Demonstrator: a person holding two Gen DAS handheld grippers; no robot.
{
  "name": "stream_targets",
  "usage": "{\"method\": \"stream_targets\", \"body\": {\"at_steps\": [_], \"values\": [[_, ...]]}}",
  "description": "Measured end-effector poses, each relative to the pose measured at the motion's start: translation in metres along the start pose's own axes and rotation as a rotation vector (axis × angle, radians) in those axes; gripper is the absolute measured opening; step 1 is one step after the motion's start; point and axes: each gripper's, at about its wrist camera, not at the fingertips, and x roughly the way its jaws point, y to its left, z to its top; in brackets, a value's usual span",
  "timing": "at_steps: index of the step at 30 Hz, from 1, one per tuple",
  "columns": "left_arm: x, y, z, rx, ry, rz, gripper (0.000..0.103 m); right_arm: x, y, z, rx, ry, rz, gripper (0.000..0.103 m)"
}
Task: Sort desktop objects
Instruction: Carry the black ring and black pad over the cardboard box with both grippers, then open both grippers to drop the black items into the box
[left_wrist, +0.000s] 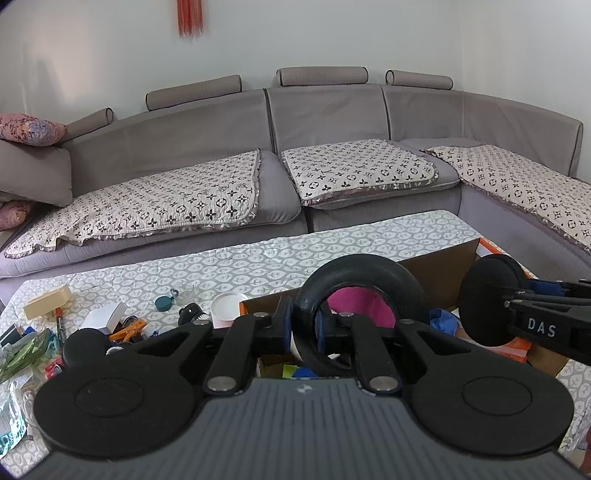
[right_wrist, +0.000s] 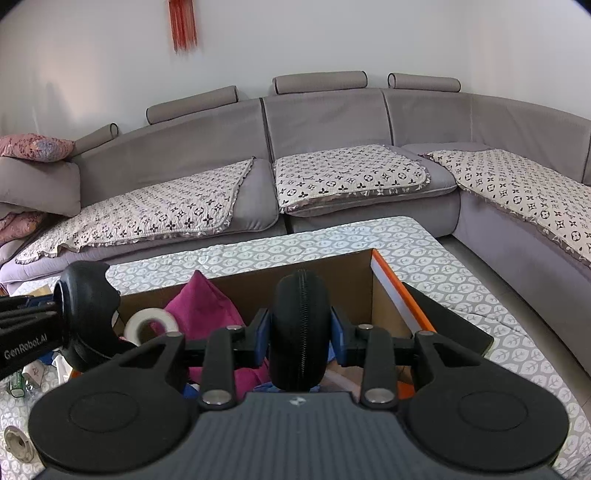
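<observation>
Claws: left (left_wrist: 305, 326) grips one black ring (left_wrist: 360, 295) | right (right_wrist: 300, 341) grips one zip case (right_wrist: 301, 328)

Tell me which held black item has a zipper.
The round case in the right gripper; the left gripper's ring is open-centred, without zipper.

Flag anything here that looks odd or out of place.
Nothing looks damaged or spilled. Loose items lie jumbled on the table's left end. Both grippers hold things over the cardboard box: left gripper a black ring, right gripper a zippered case.
</observation>
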Motion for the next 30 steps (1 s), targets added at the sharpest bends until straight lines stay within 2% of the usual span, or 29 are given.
{"method": "stream_targets", "body": {"at_steps": [3,4,5,6,8,11,13,14,23,30], "values": [[-0.002,0.002,0.0,-0.013,-0.005,-0.007,0.019,-0.001,0.001,-0.001,-0.001,-0.012,-0.006,0.035],[-0.002,0.003,0.0,-0.018,-0.007,-0.012,0.034,-0.002,0.0,-0.001,0.007,-0.021,-0.012,0.036],[-0.003,0.004,0.0,-0.022,-0.011,-0.013,0.055,-0.003,-0.001,-0.001,0.015,-0.024,-0.014,0.048],[-0.005,0.005,0.001,-0.024,-0.023,-0.011,0.063,-0.004,-0.001,-0.001,0.018,-0.029,-0.01,0.06],[-0.009,0.006,0.001,-0.023,-0.047,-0.006,0.084,-0.007,0.0,-0.001,0.01,-0.037,-0.013,0.067],[-0.013,0.009,0.003,-0.032,-0.053,-0.022,0.09,-0.011,0.001,0.002,0.019,-0.043,-0.024,0.072],[-0.017,0.01,0.005,-0.037,-0.062,-0.033,0.1,-0.013,0.002,0.003,0.026,-0.041,-0.033,0.095],[-0.02,0.011,0.005,-0.038,-0.073,-0.022,0.103,-0.014,0.003,0.003,0.032,-0.04,-0.033,0.103],[-0.037,0.021,0.005,-0.035,-0.078,-0.022,0.103,-0.037,0.009,0.004,0.072,-0.053,-0.05,0.103],[-0.056,0.061,0.001,-0.078,-0.083,-0.018,0.103,-0.054,0.039,0.001,0.126,-0.012,-0.073,0.103]]}}
